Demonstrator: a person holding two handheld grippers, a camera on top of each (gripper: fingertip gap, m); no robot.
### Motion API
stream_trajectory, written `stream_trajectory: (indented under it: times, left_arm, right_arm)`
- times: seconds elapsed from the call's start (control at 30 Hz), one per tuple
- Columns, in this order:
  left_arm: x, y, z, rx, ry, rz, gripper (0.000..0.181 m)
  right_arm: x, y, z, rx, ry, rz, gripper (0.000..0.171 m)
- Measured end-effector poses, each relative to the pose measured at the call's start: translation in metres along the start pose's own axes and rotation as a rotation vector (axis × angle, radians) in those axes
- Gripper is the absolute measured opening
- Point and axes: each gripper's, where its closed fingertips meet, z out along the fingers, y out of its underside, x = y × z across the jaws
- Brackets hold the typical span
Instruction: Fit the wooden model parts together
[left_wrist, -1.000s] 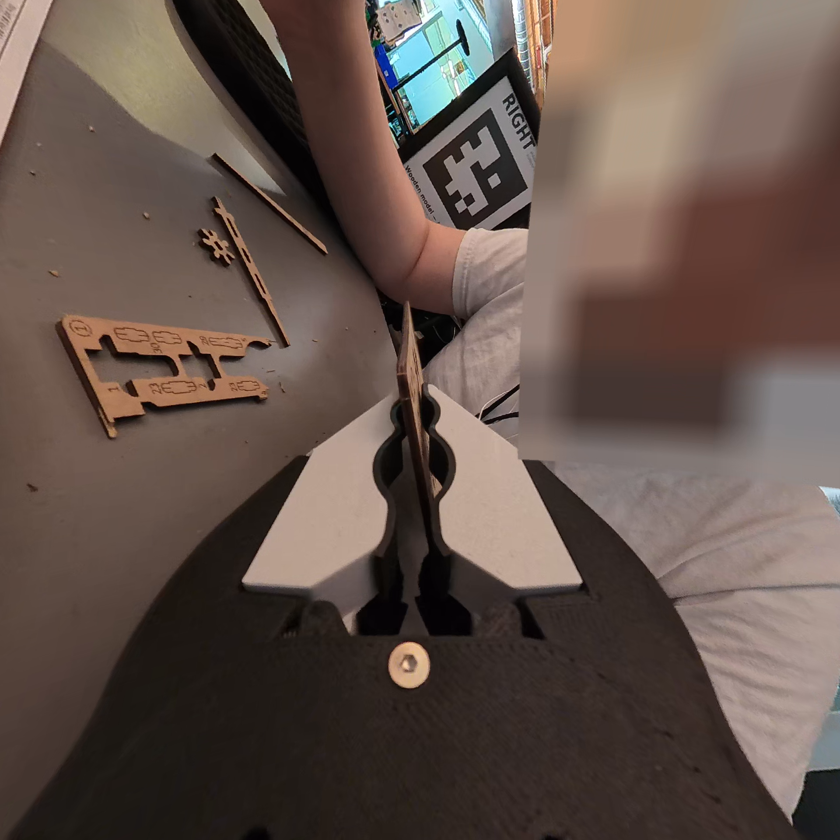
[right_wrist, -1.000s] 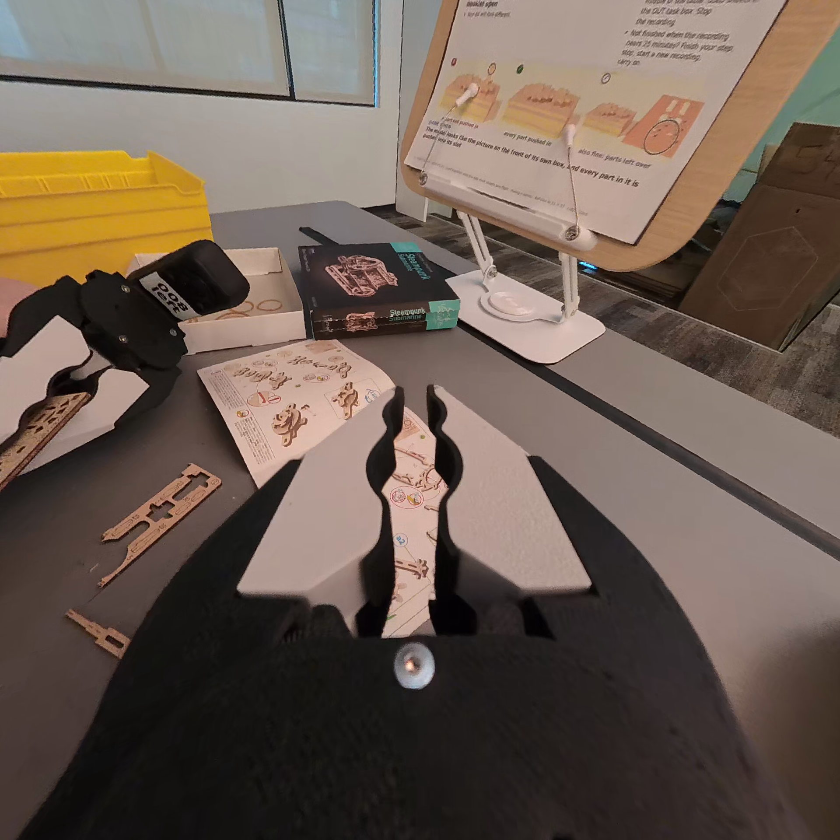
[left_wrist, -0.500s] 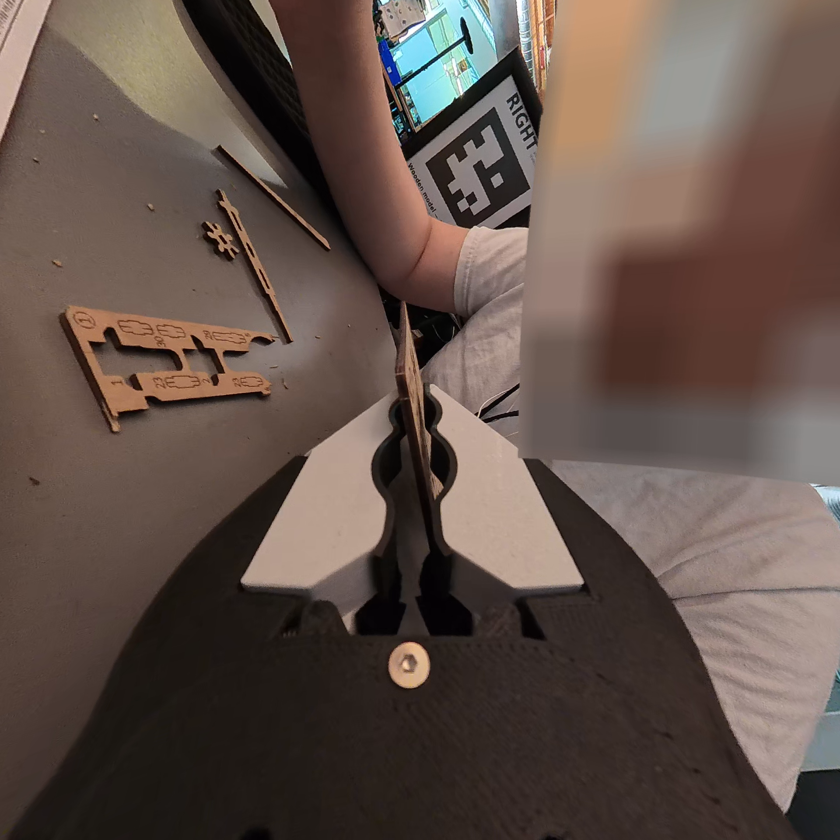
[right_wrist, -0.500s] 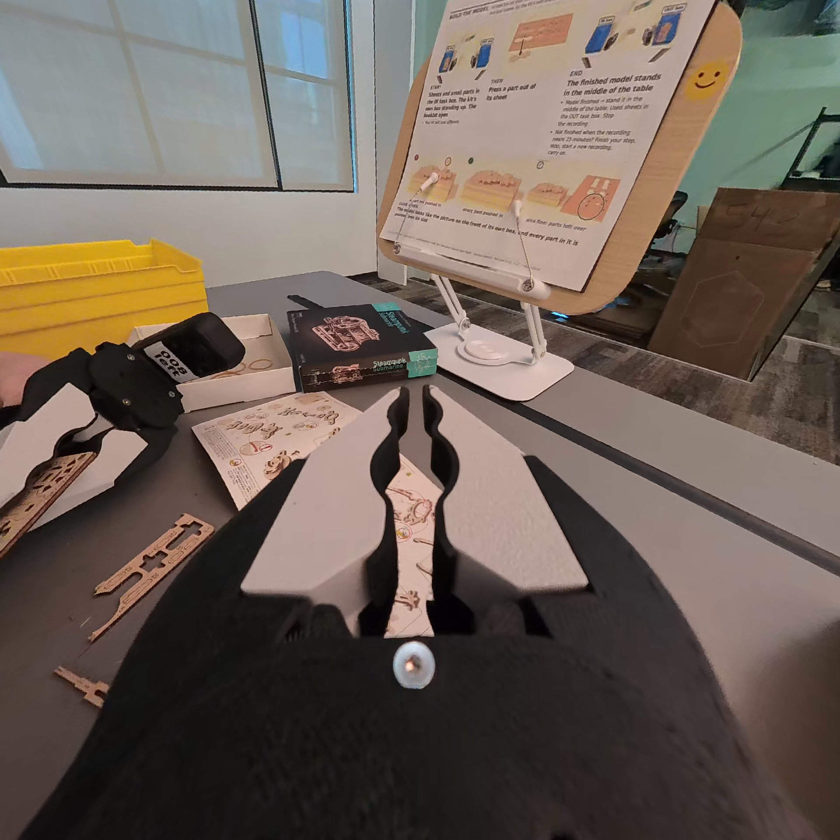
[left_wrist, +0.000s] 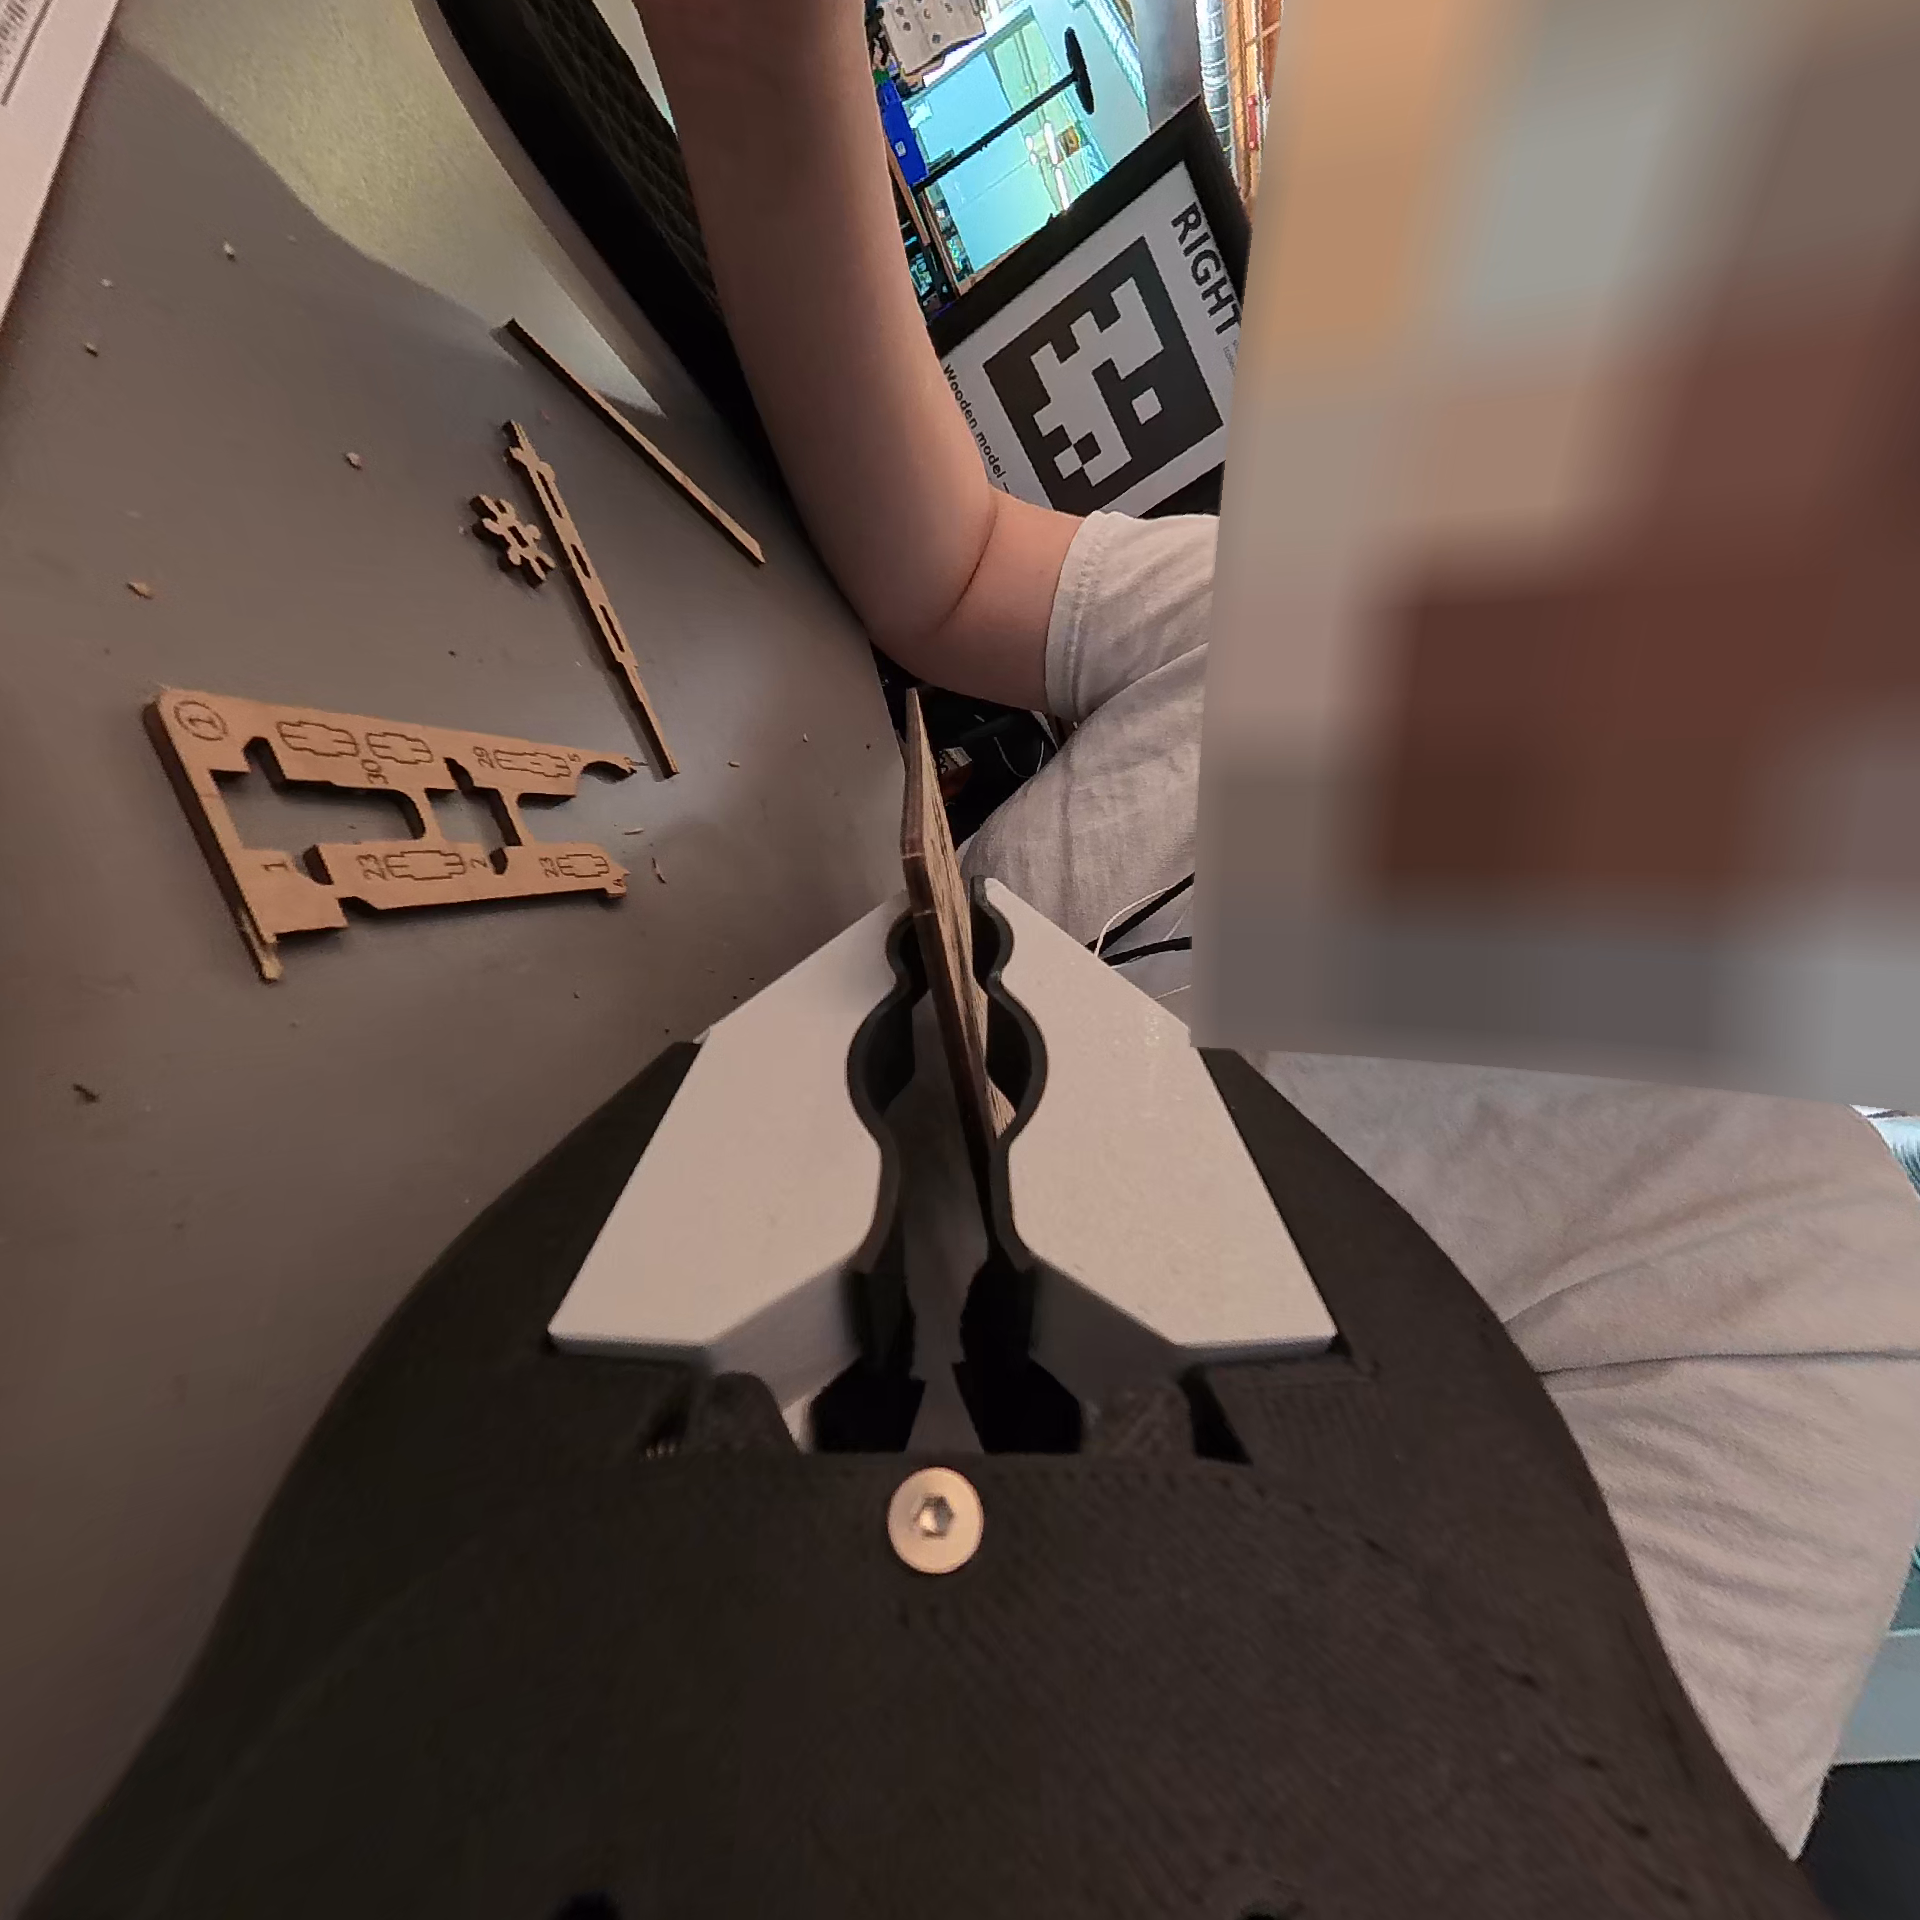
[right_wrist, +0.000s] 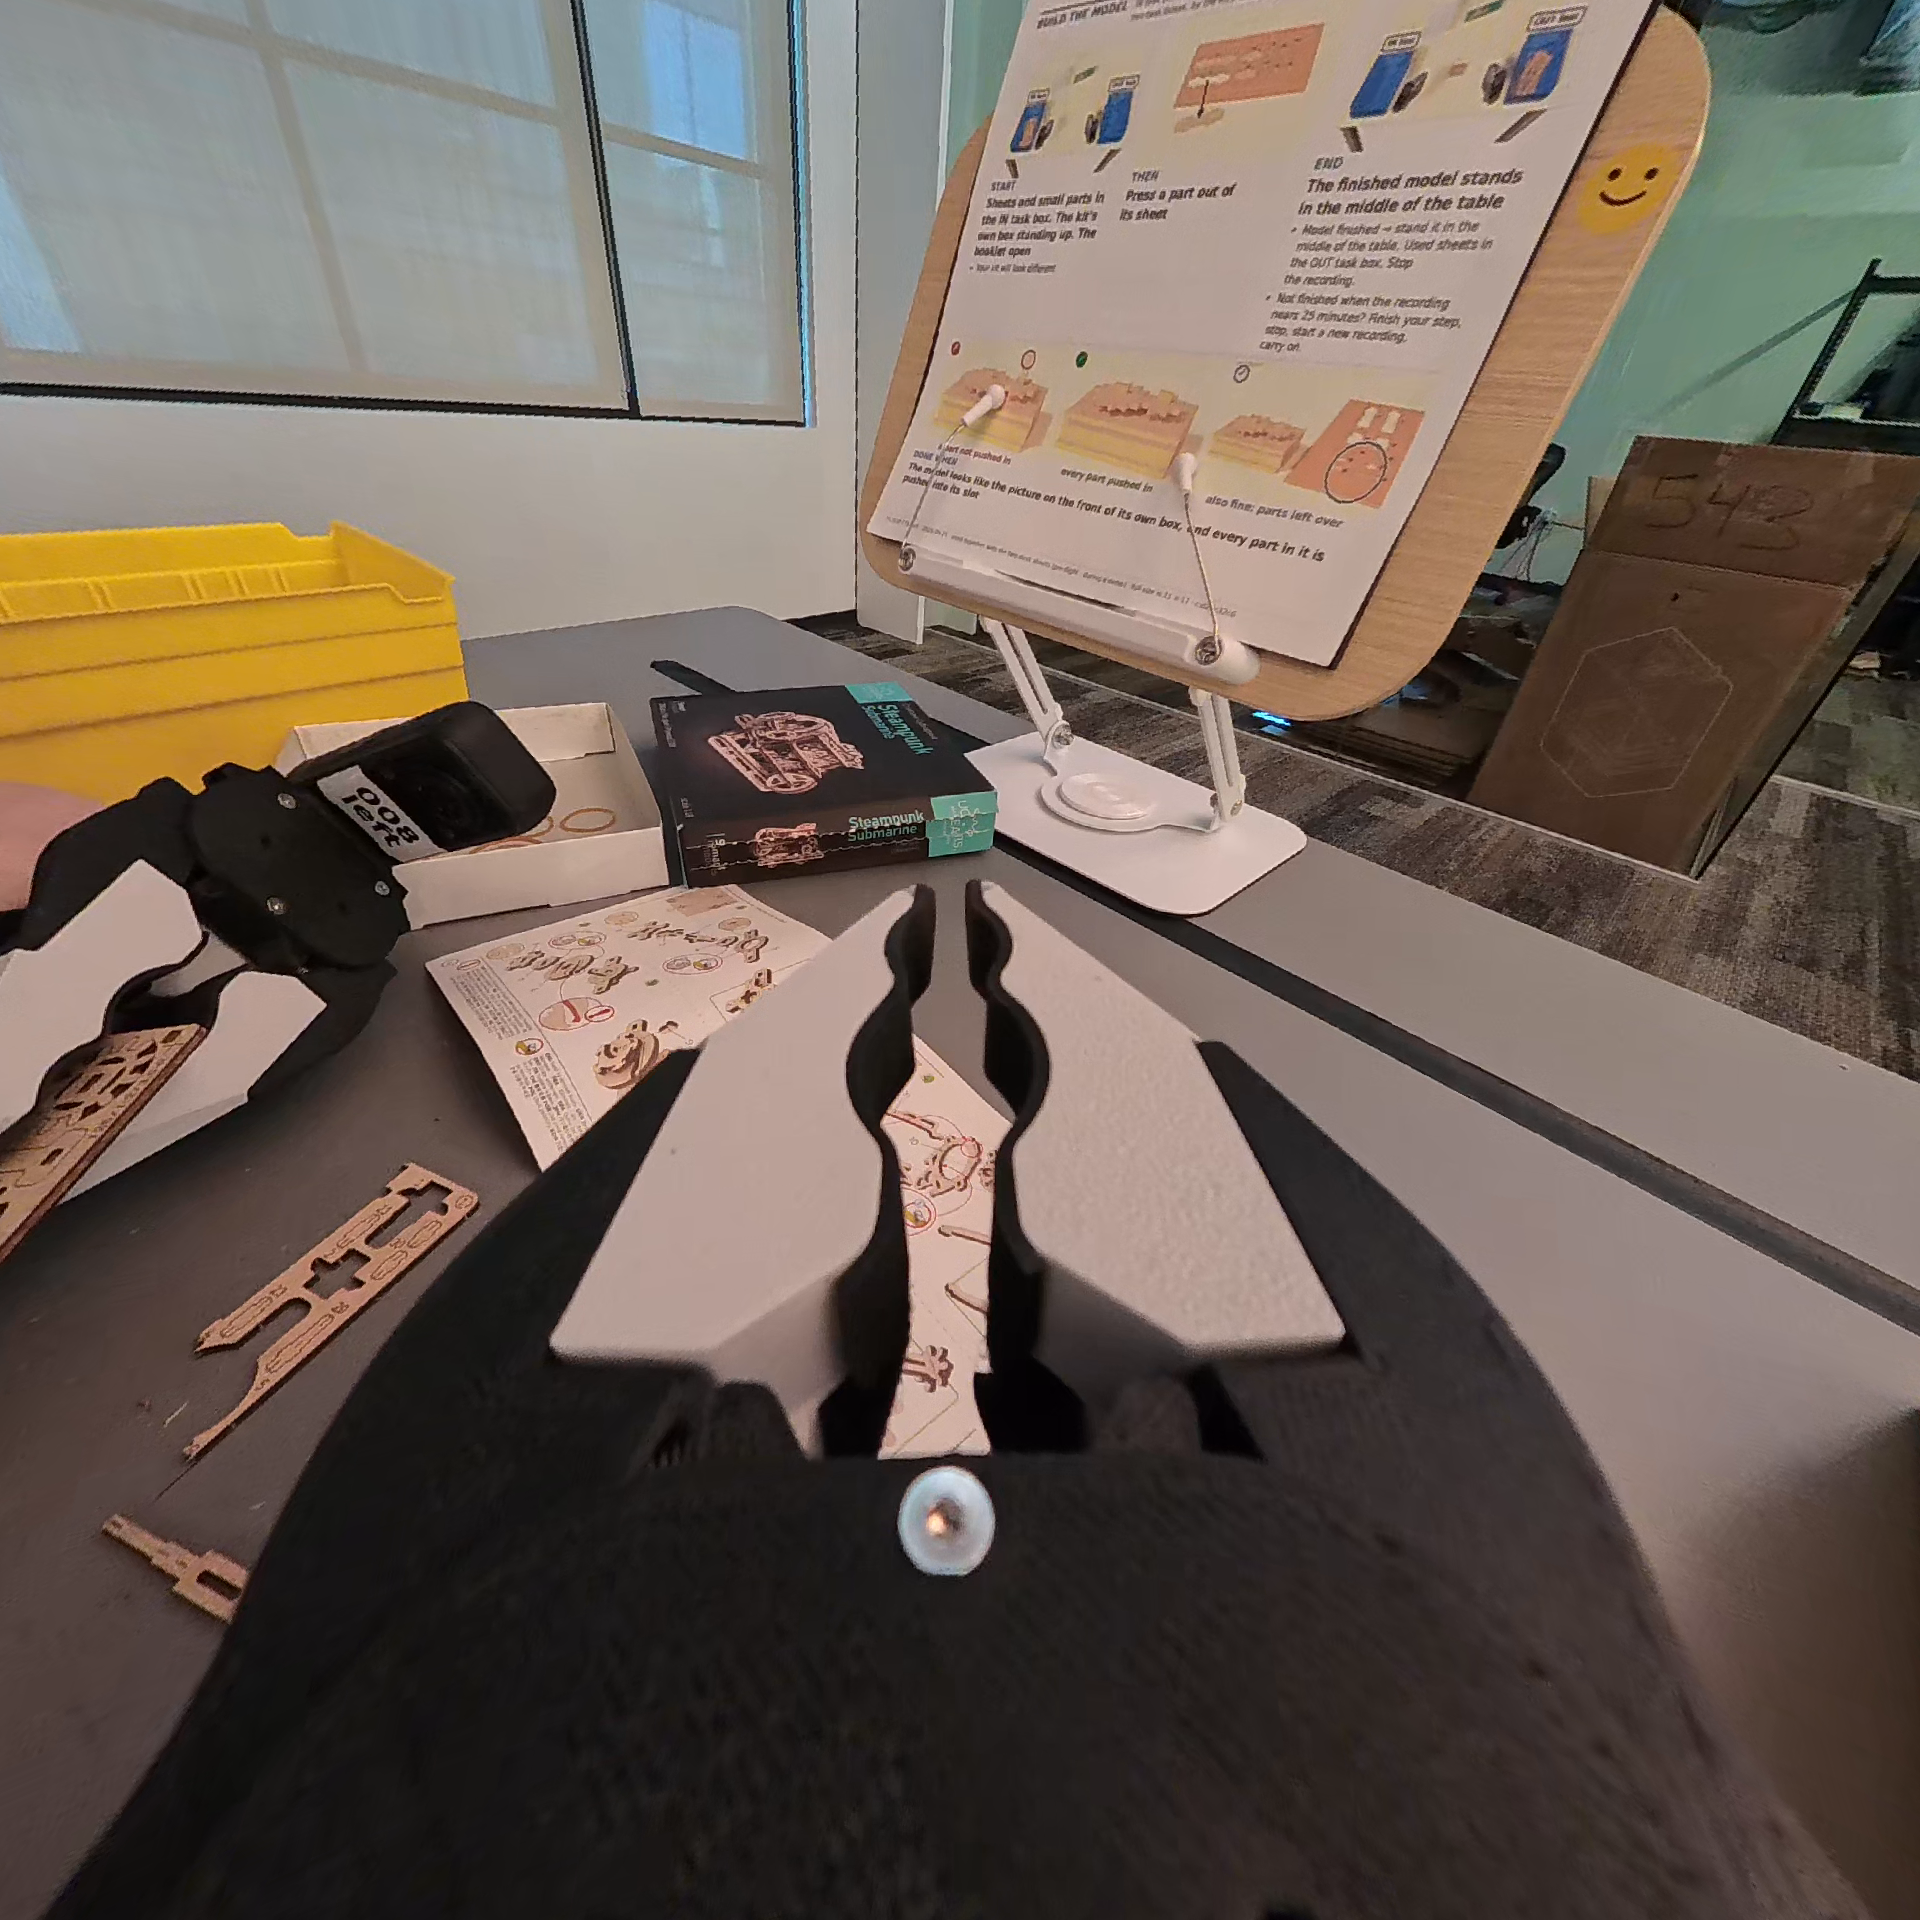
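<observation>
Up close, the left gripper pinched a thin wooden sheet on its edge, so the cut-out shapes were hard to see there. Its far end was cut off in the right wrist view. The right gripper held nothing, its fingers only a little apart. Since the earlier picture it had tipped up, showing more of the instruction board. A wooden frame piece lay flat on the grey table beside the left gripper.
</observation>
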Motion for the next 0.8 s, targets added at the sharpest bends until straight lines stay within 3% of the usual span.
stream_trajectory:
  times: [0.8]
  left_arm:
    - [0.000, 0.001, 0.000, -0.004, 0.000, -0.002, 0.004]
  right_arm:
    - [0.011, -0.003, -0.006, 0.012, 0.044, 0.012, 0.004]
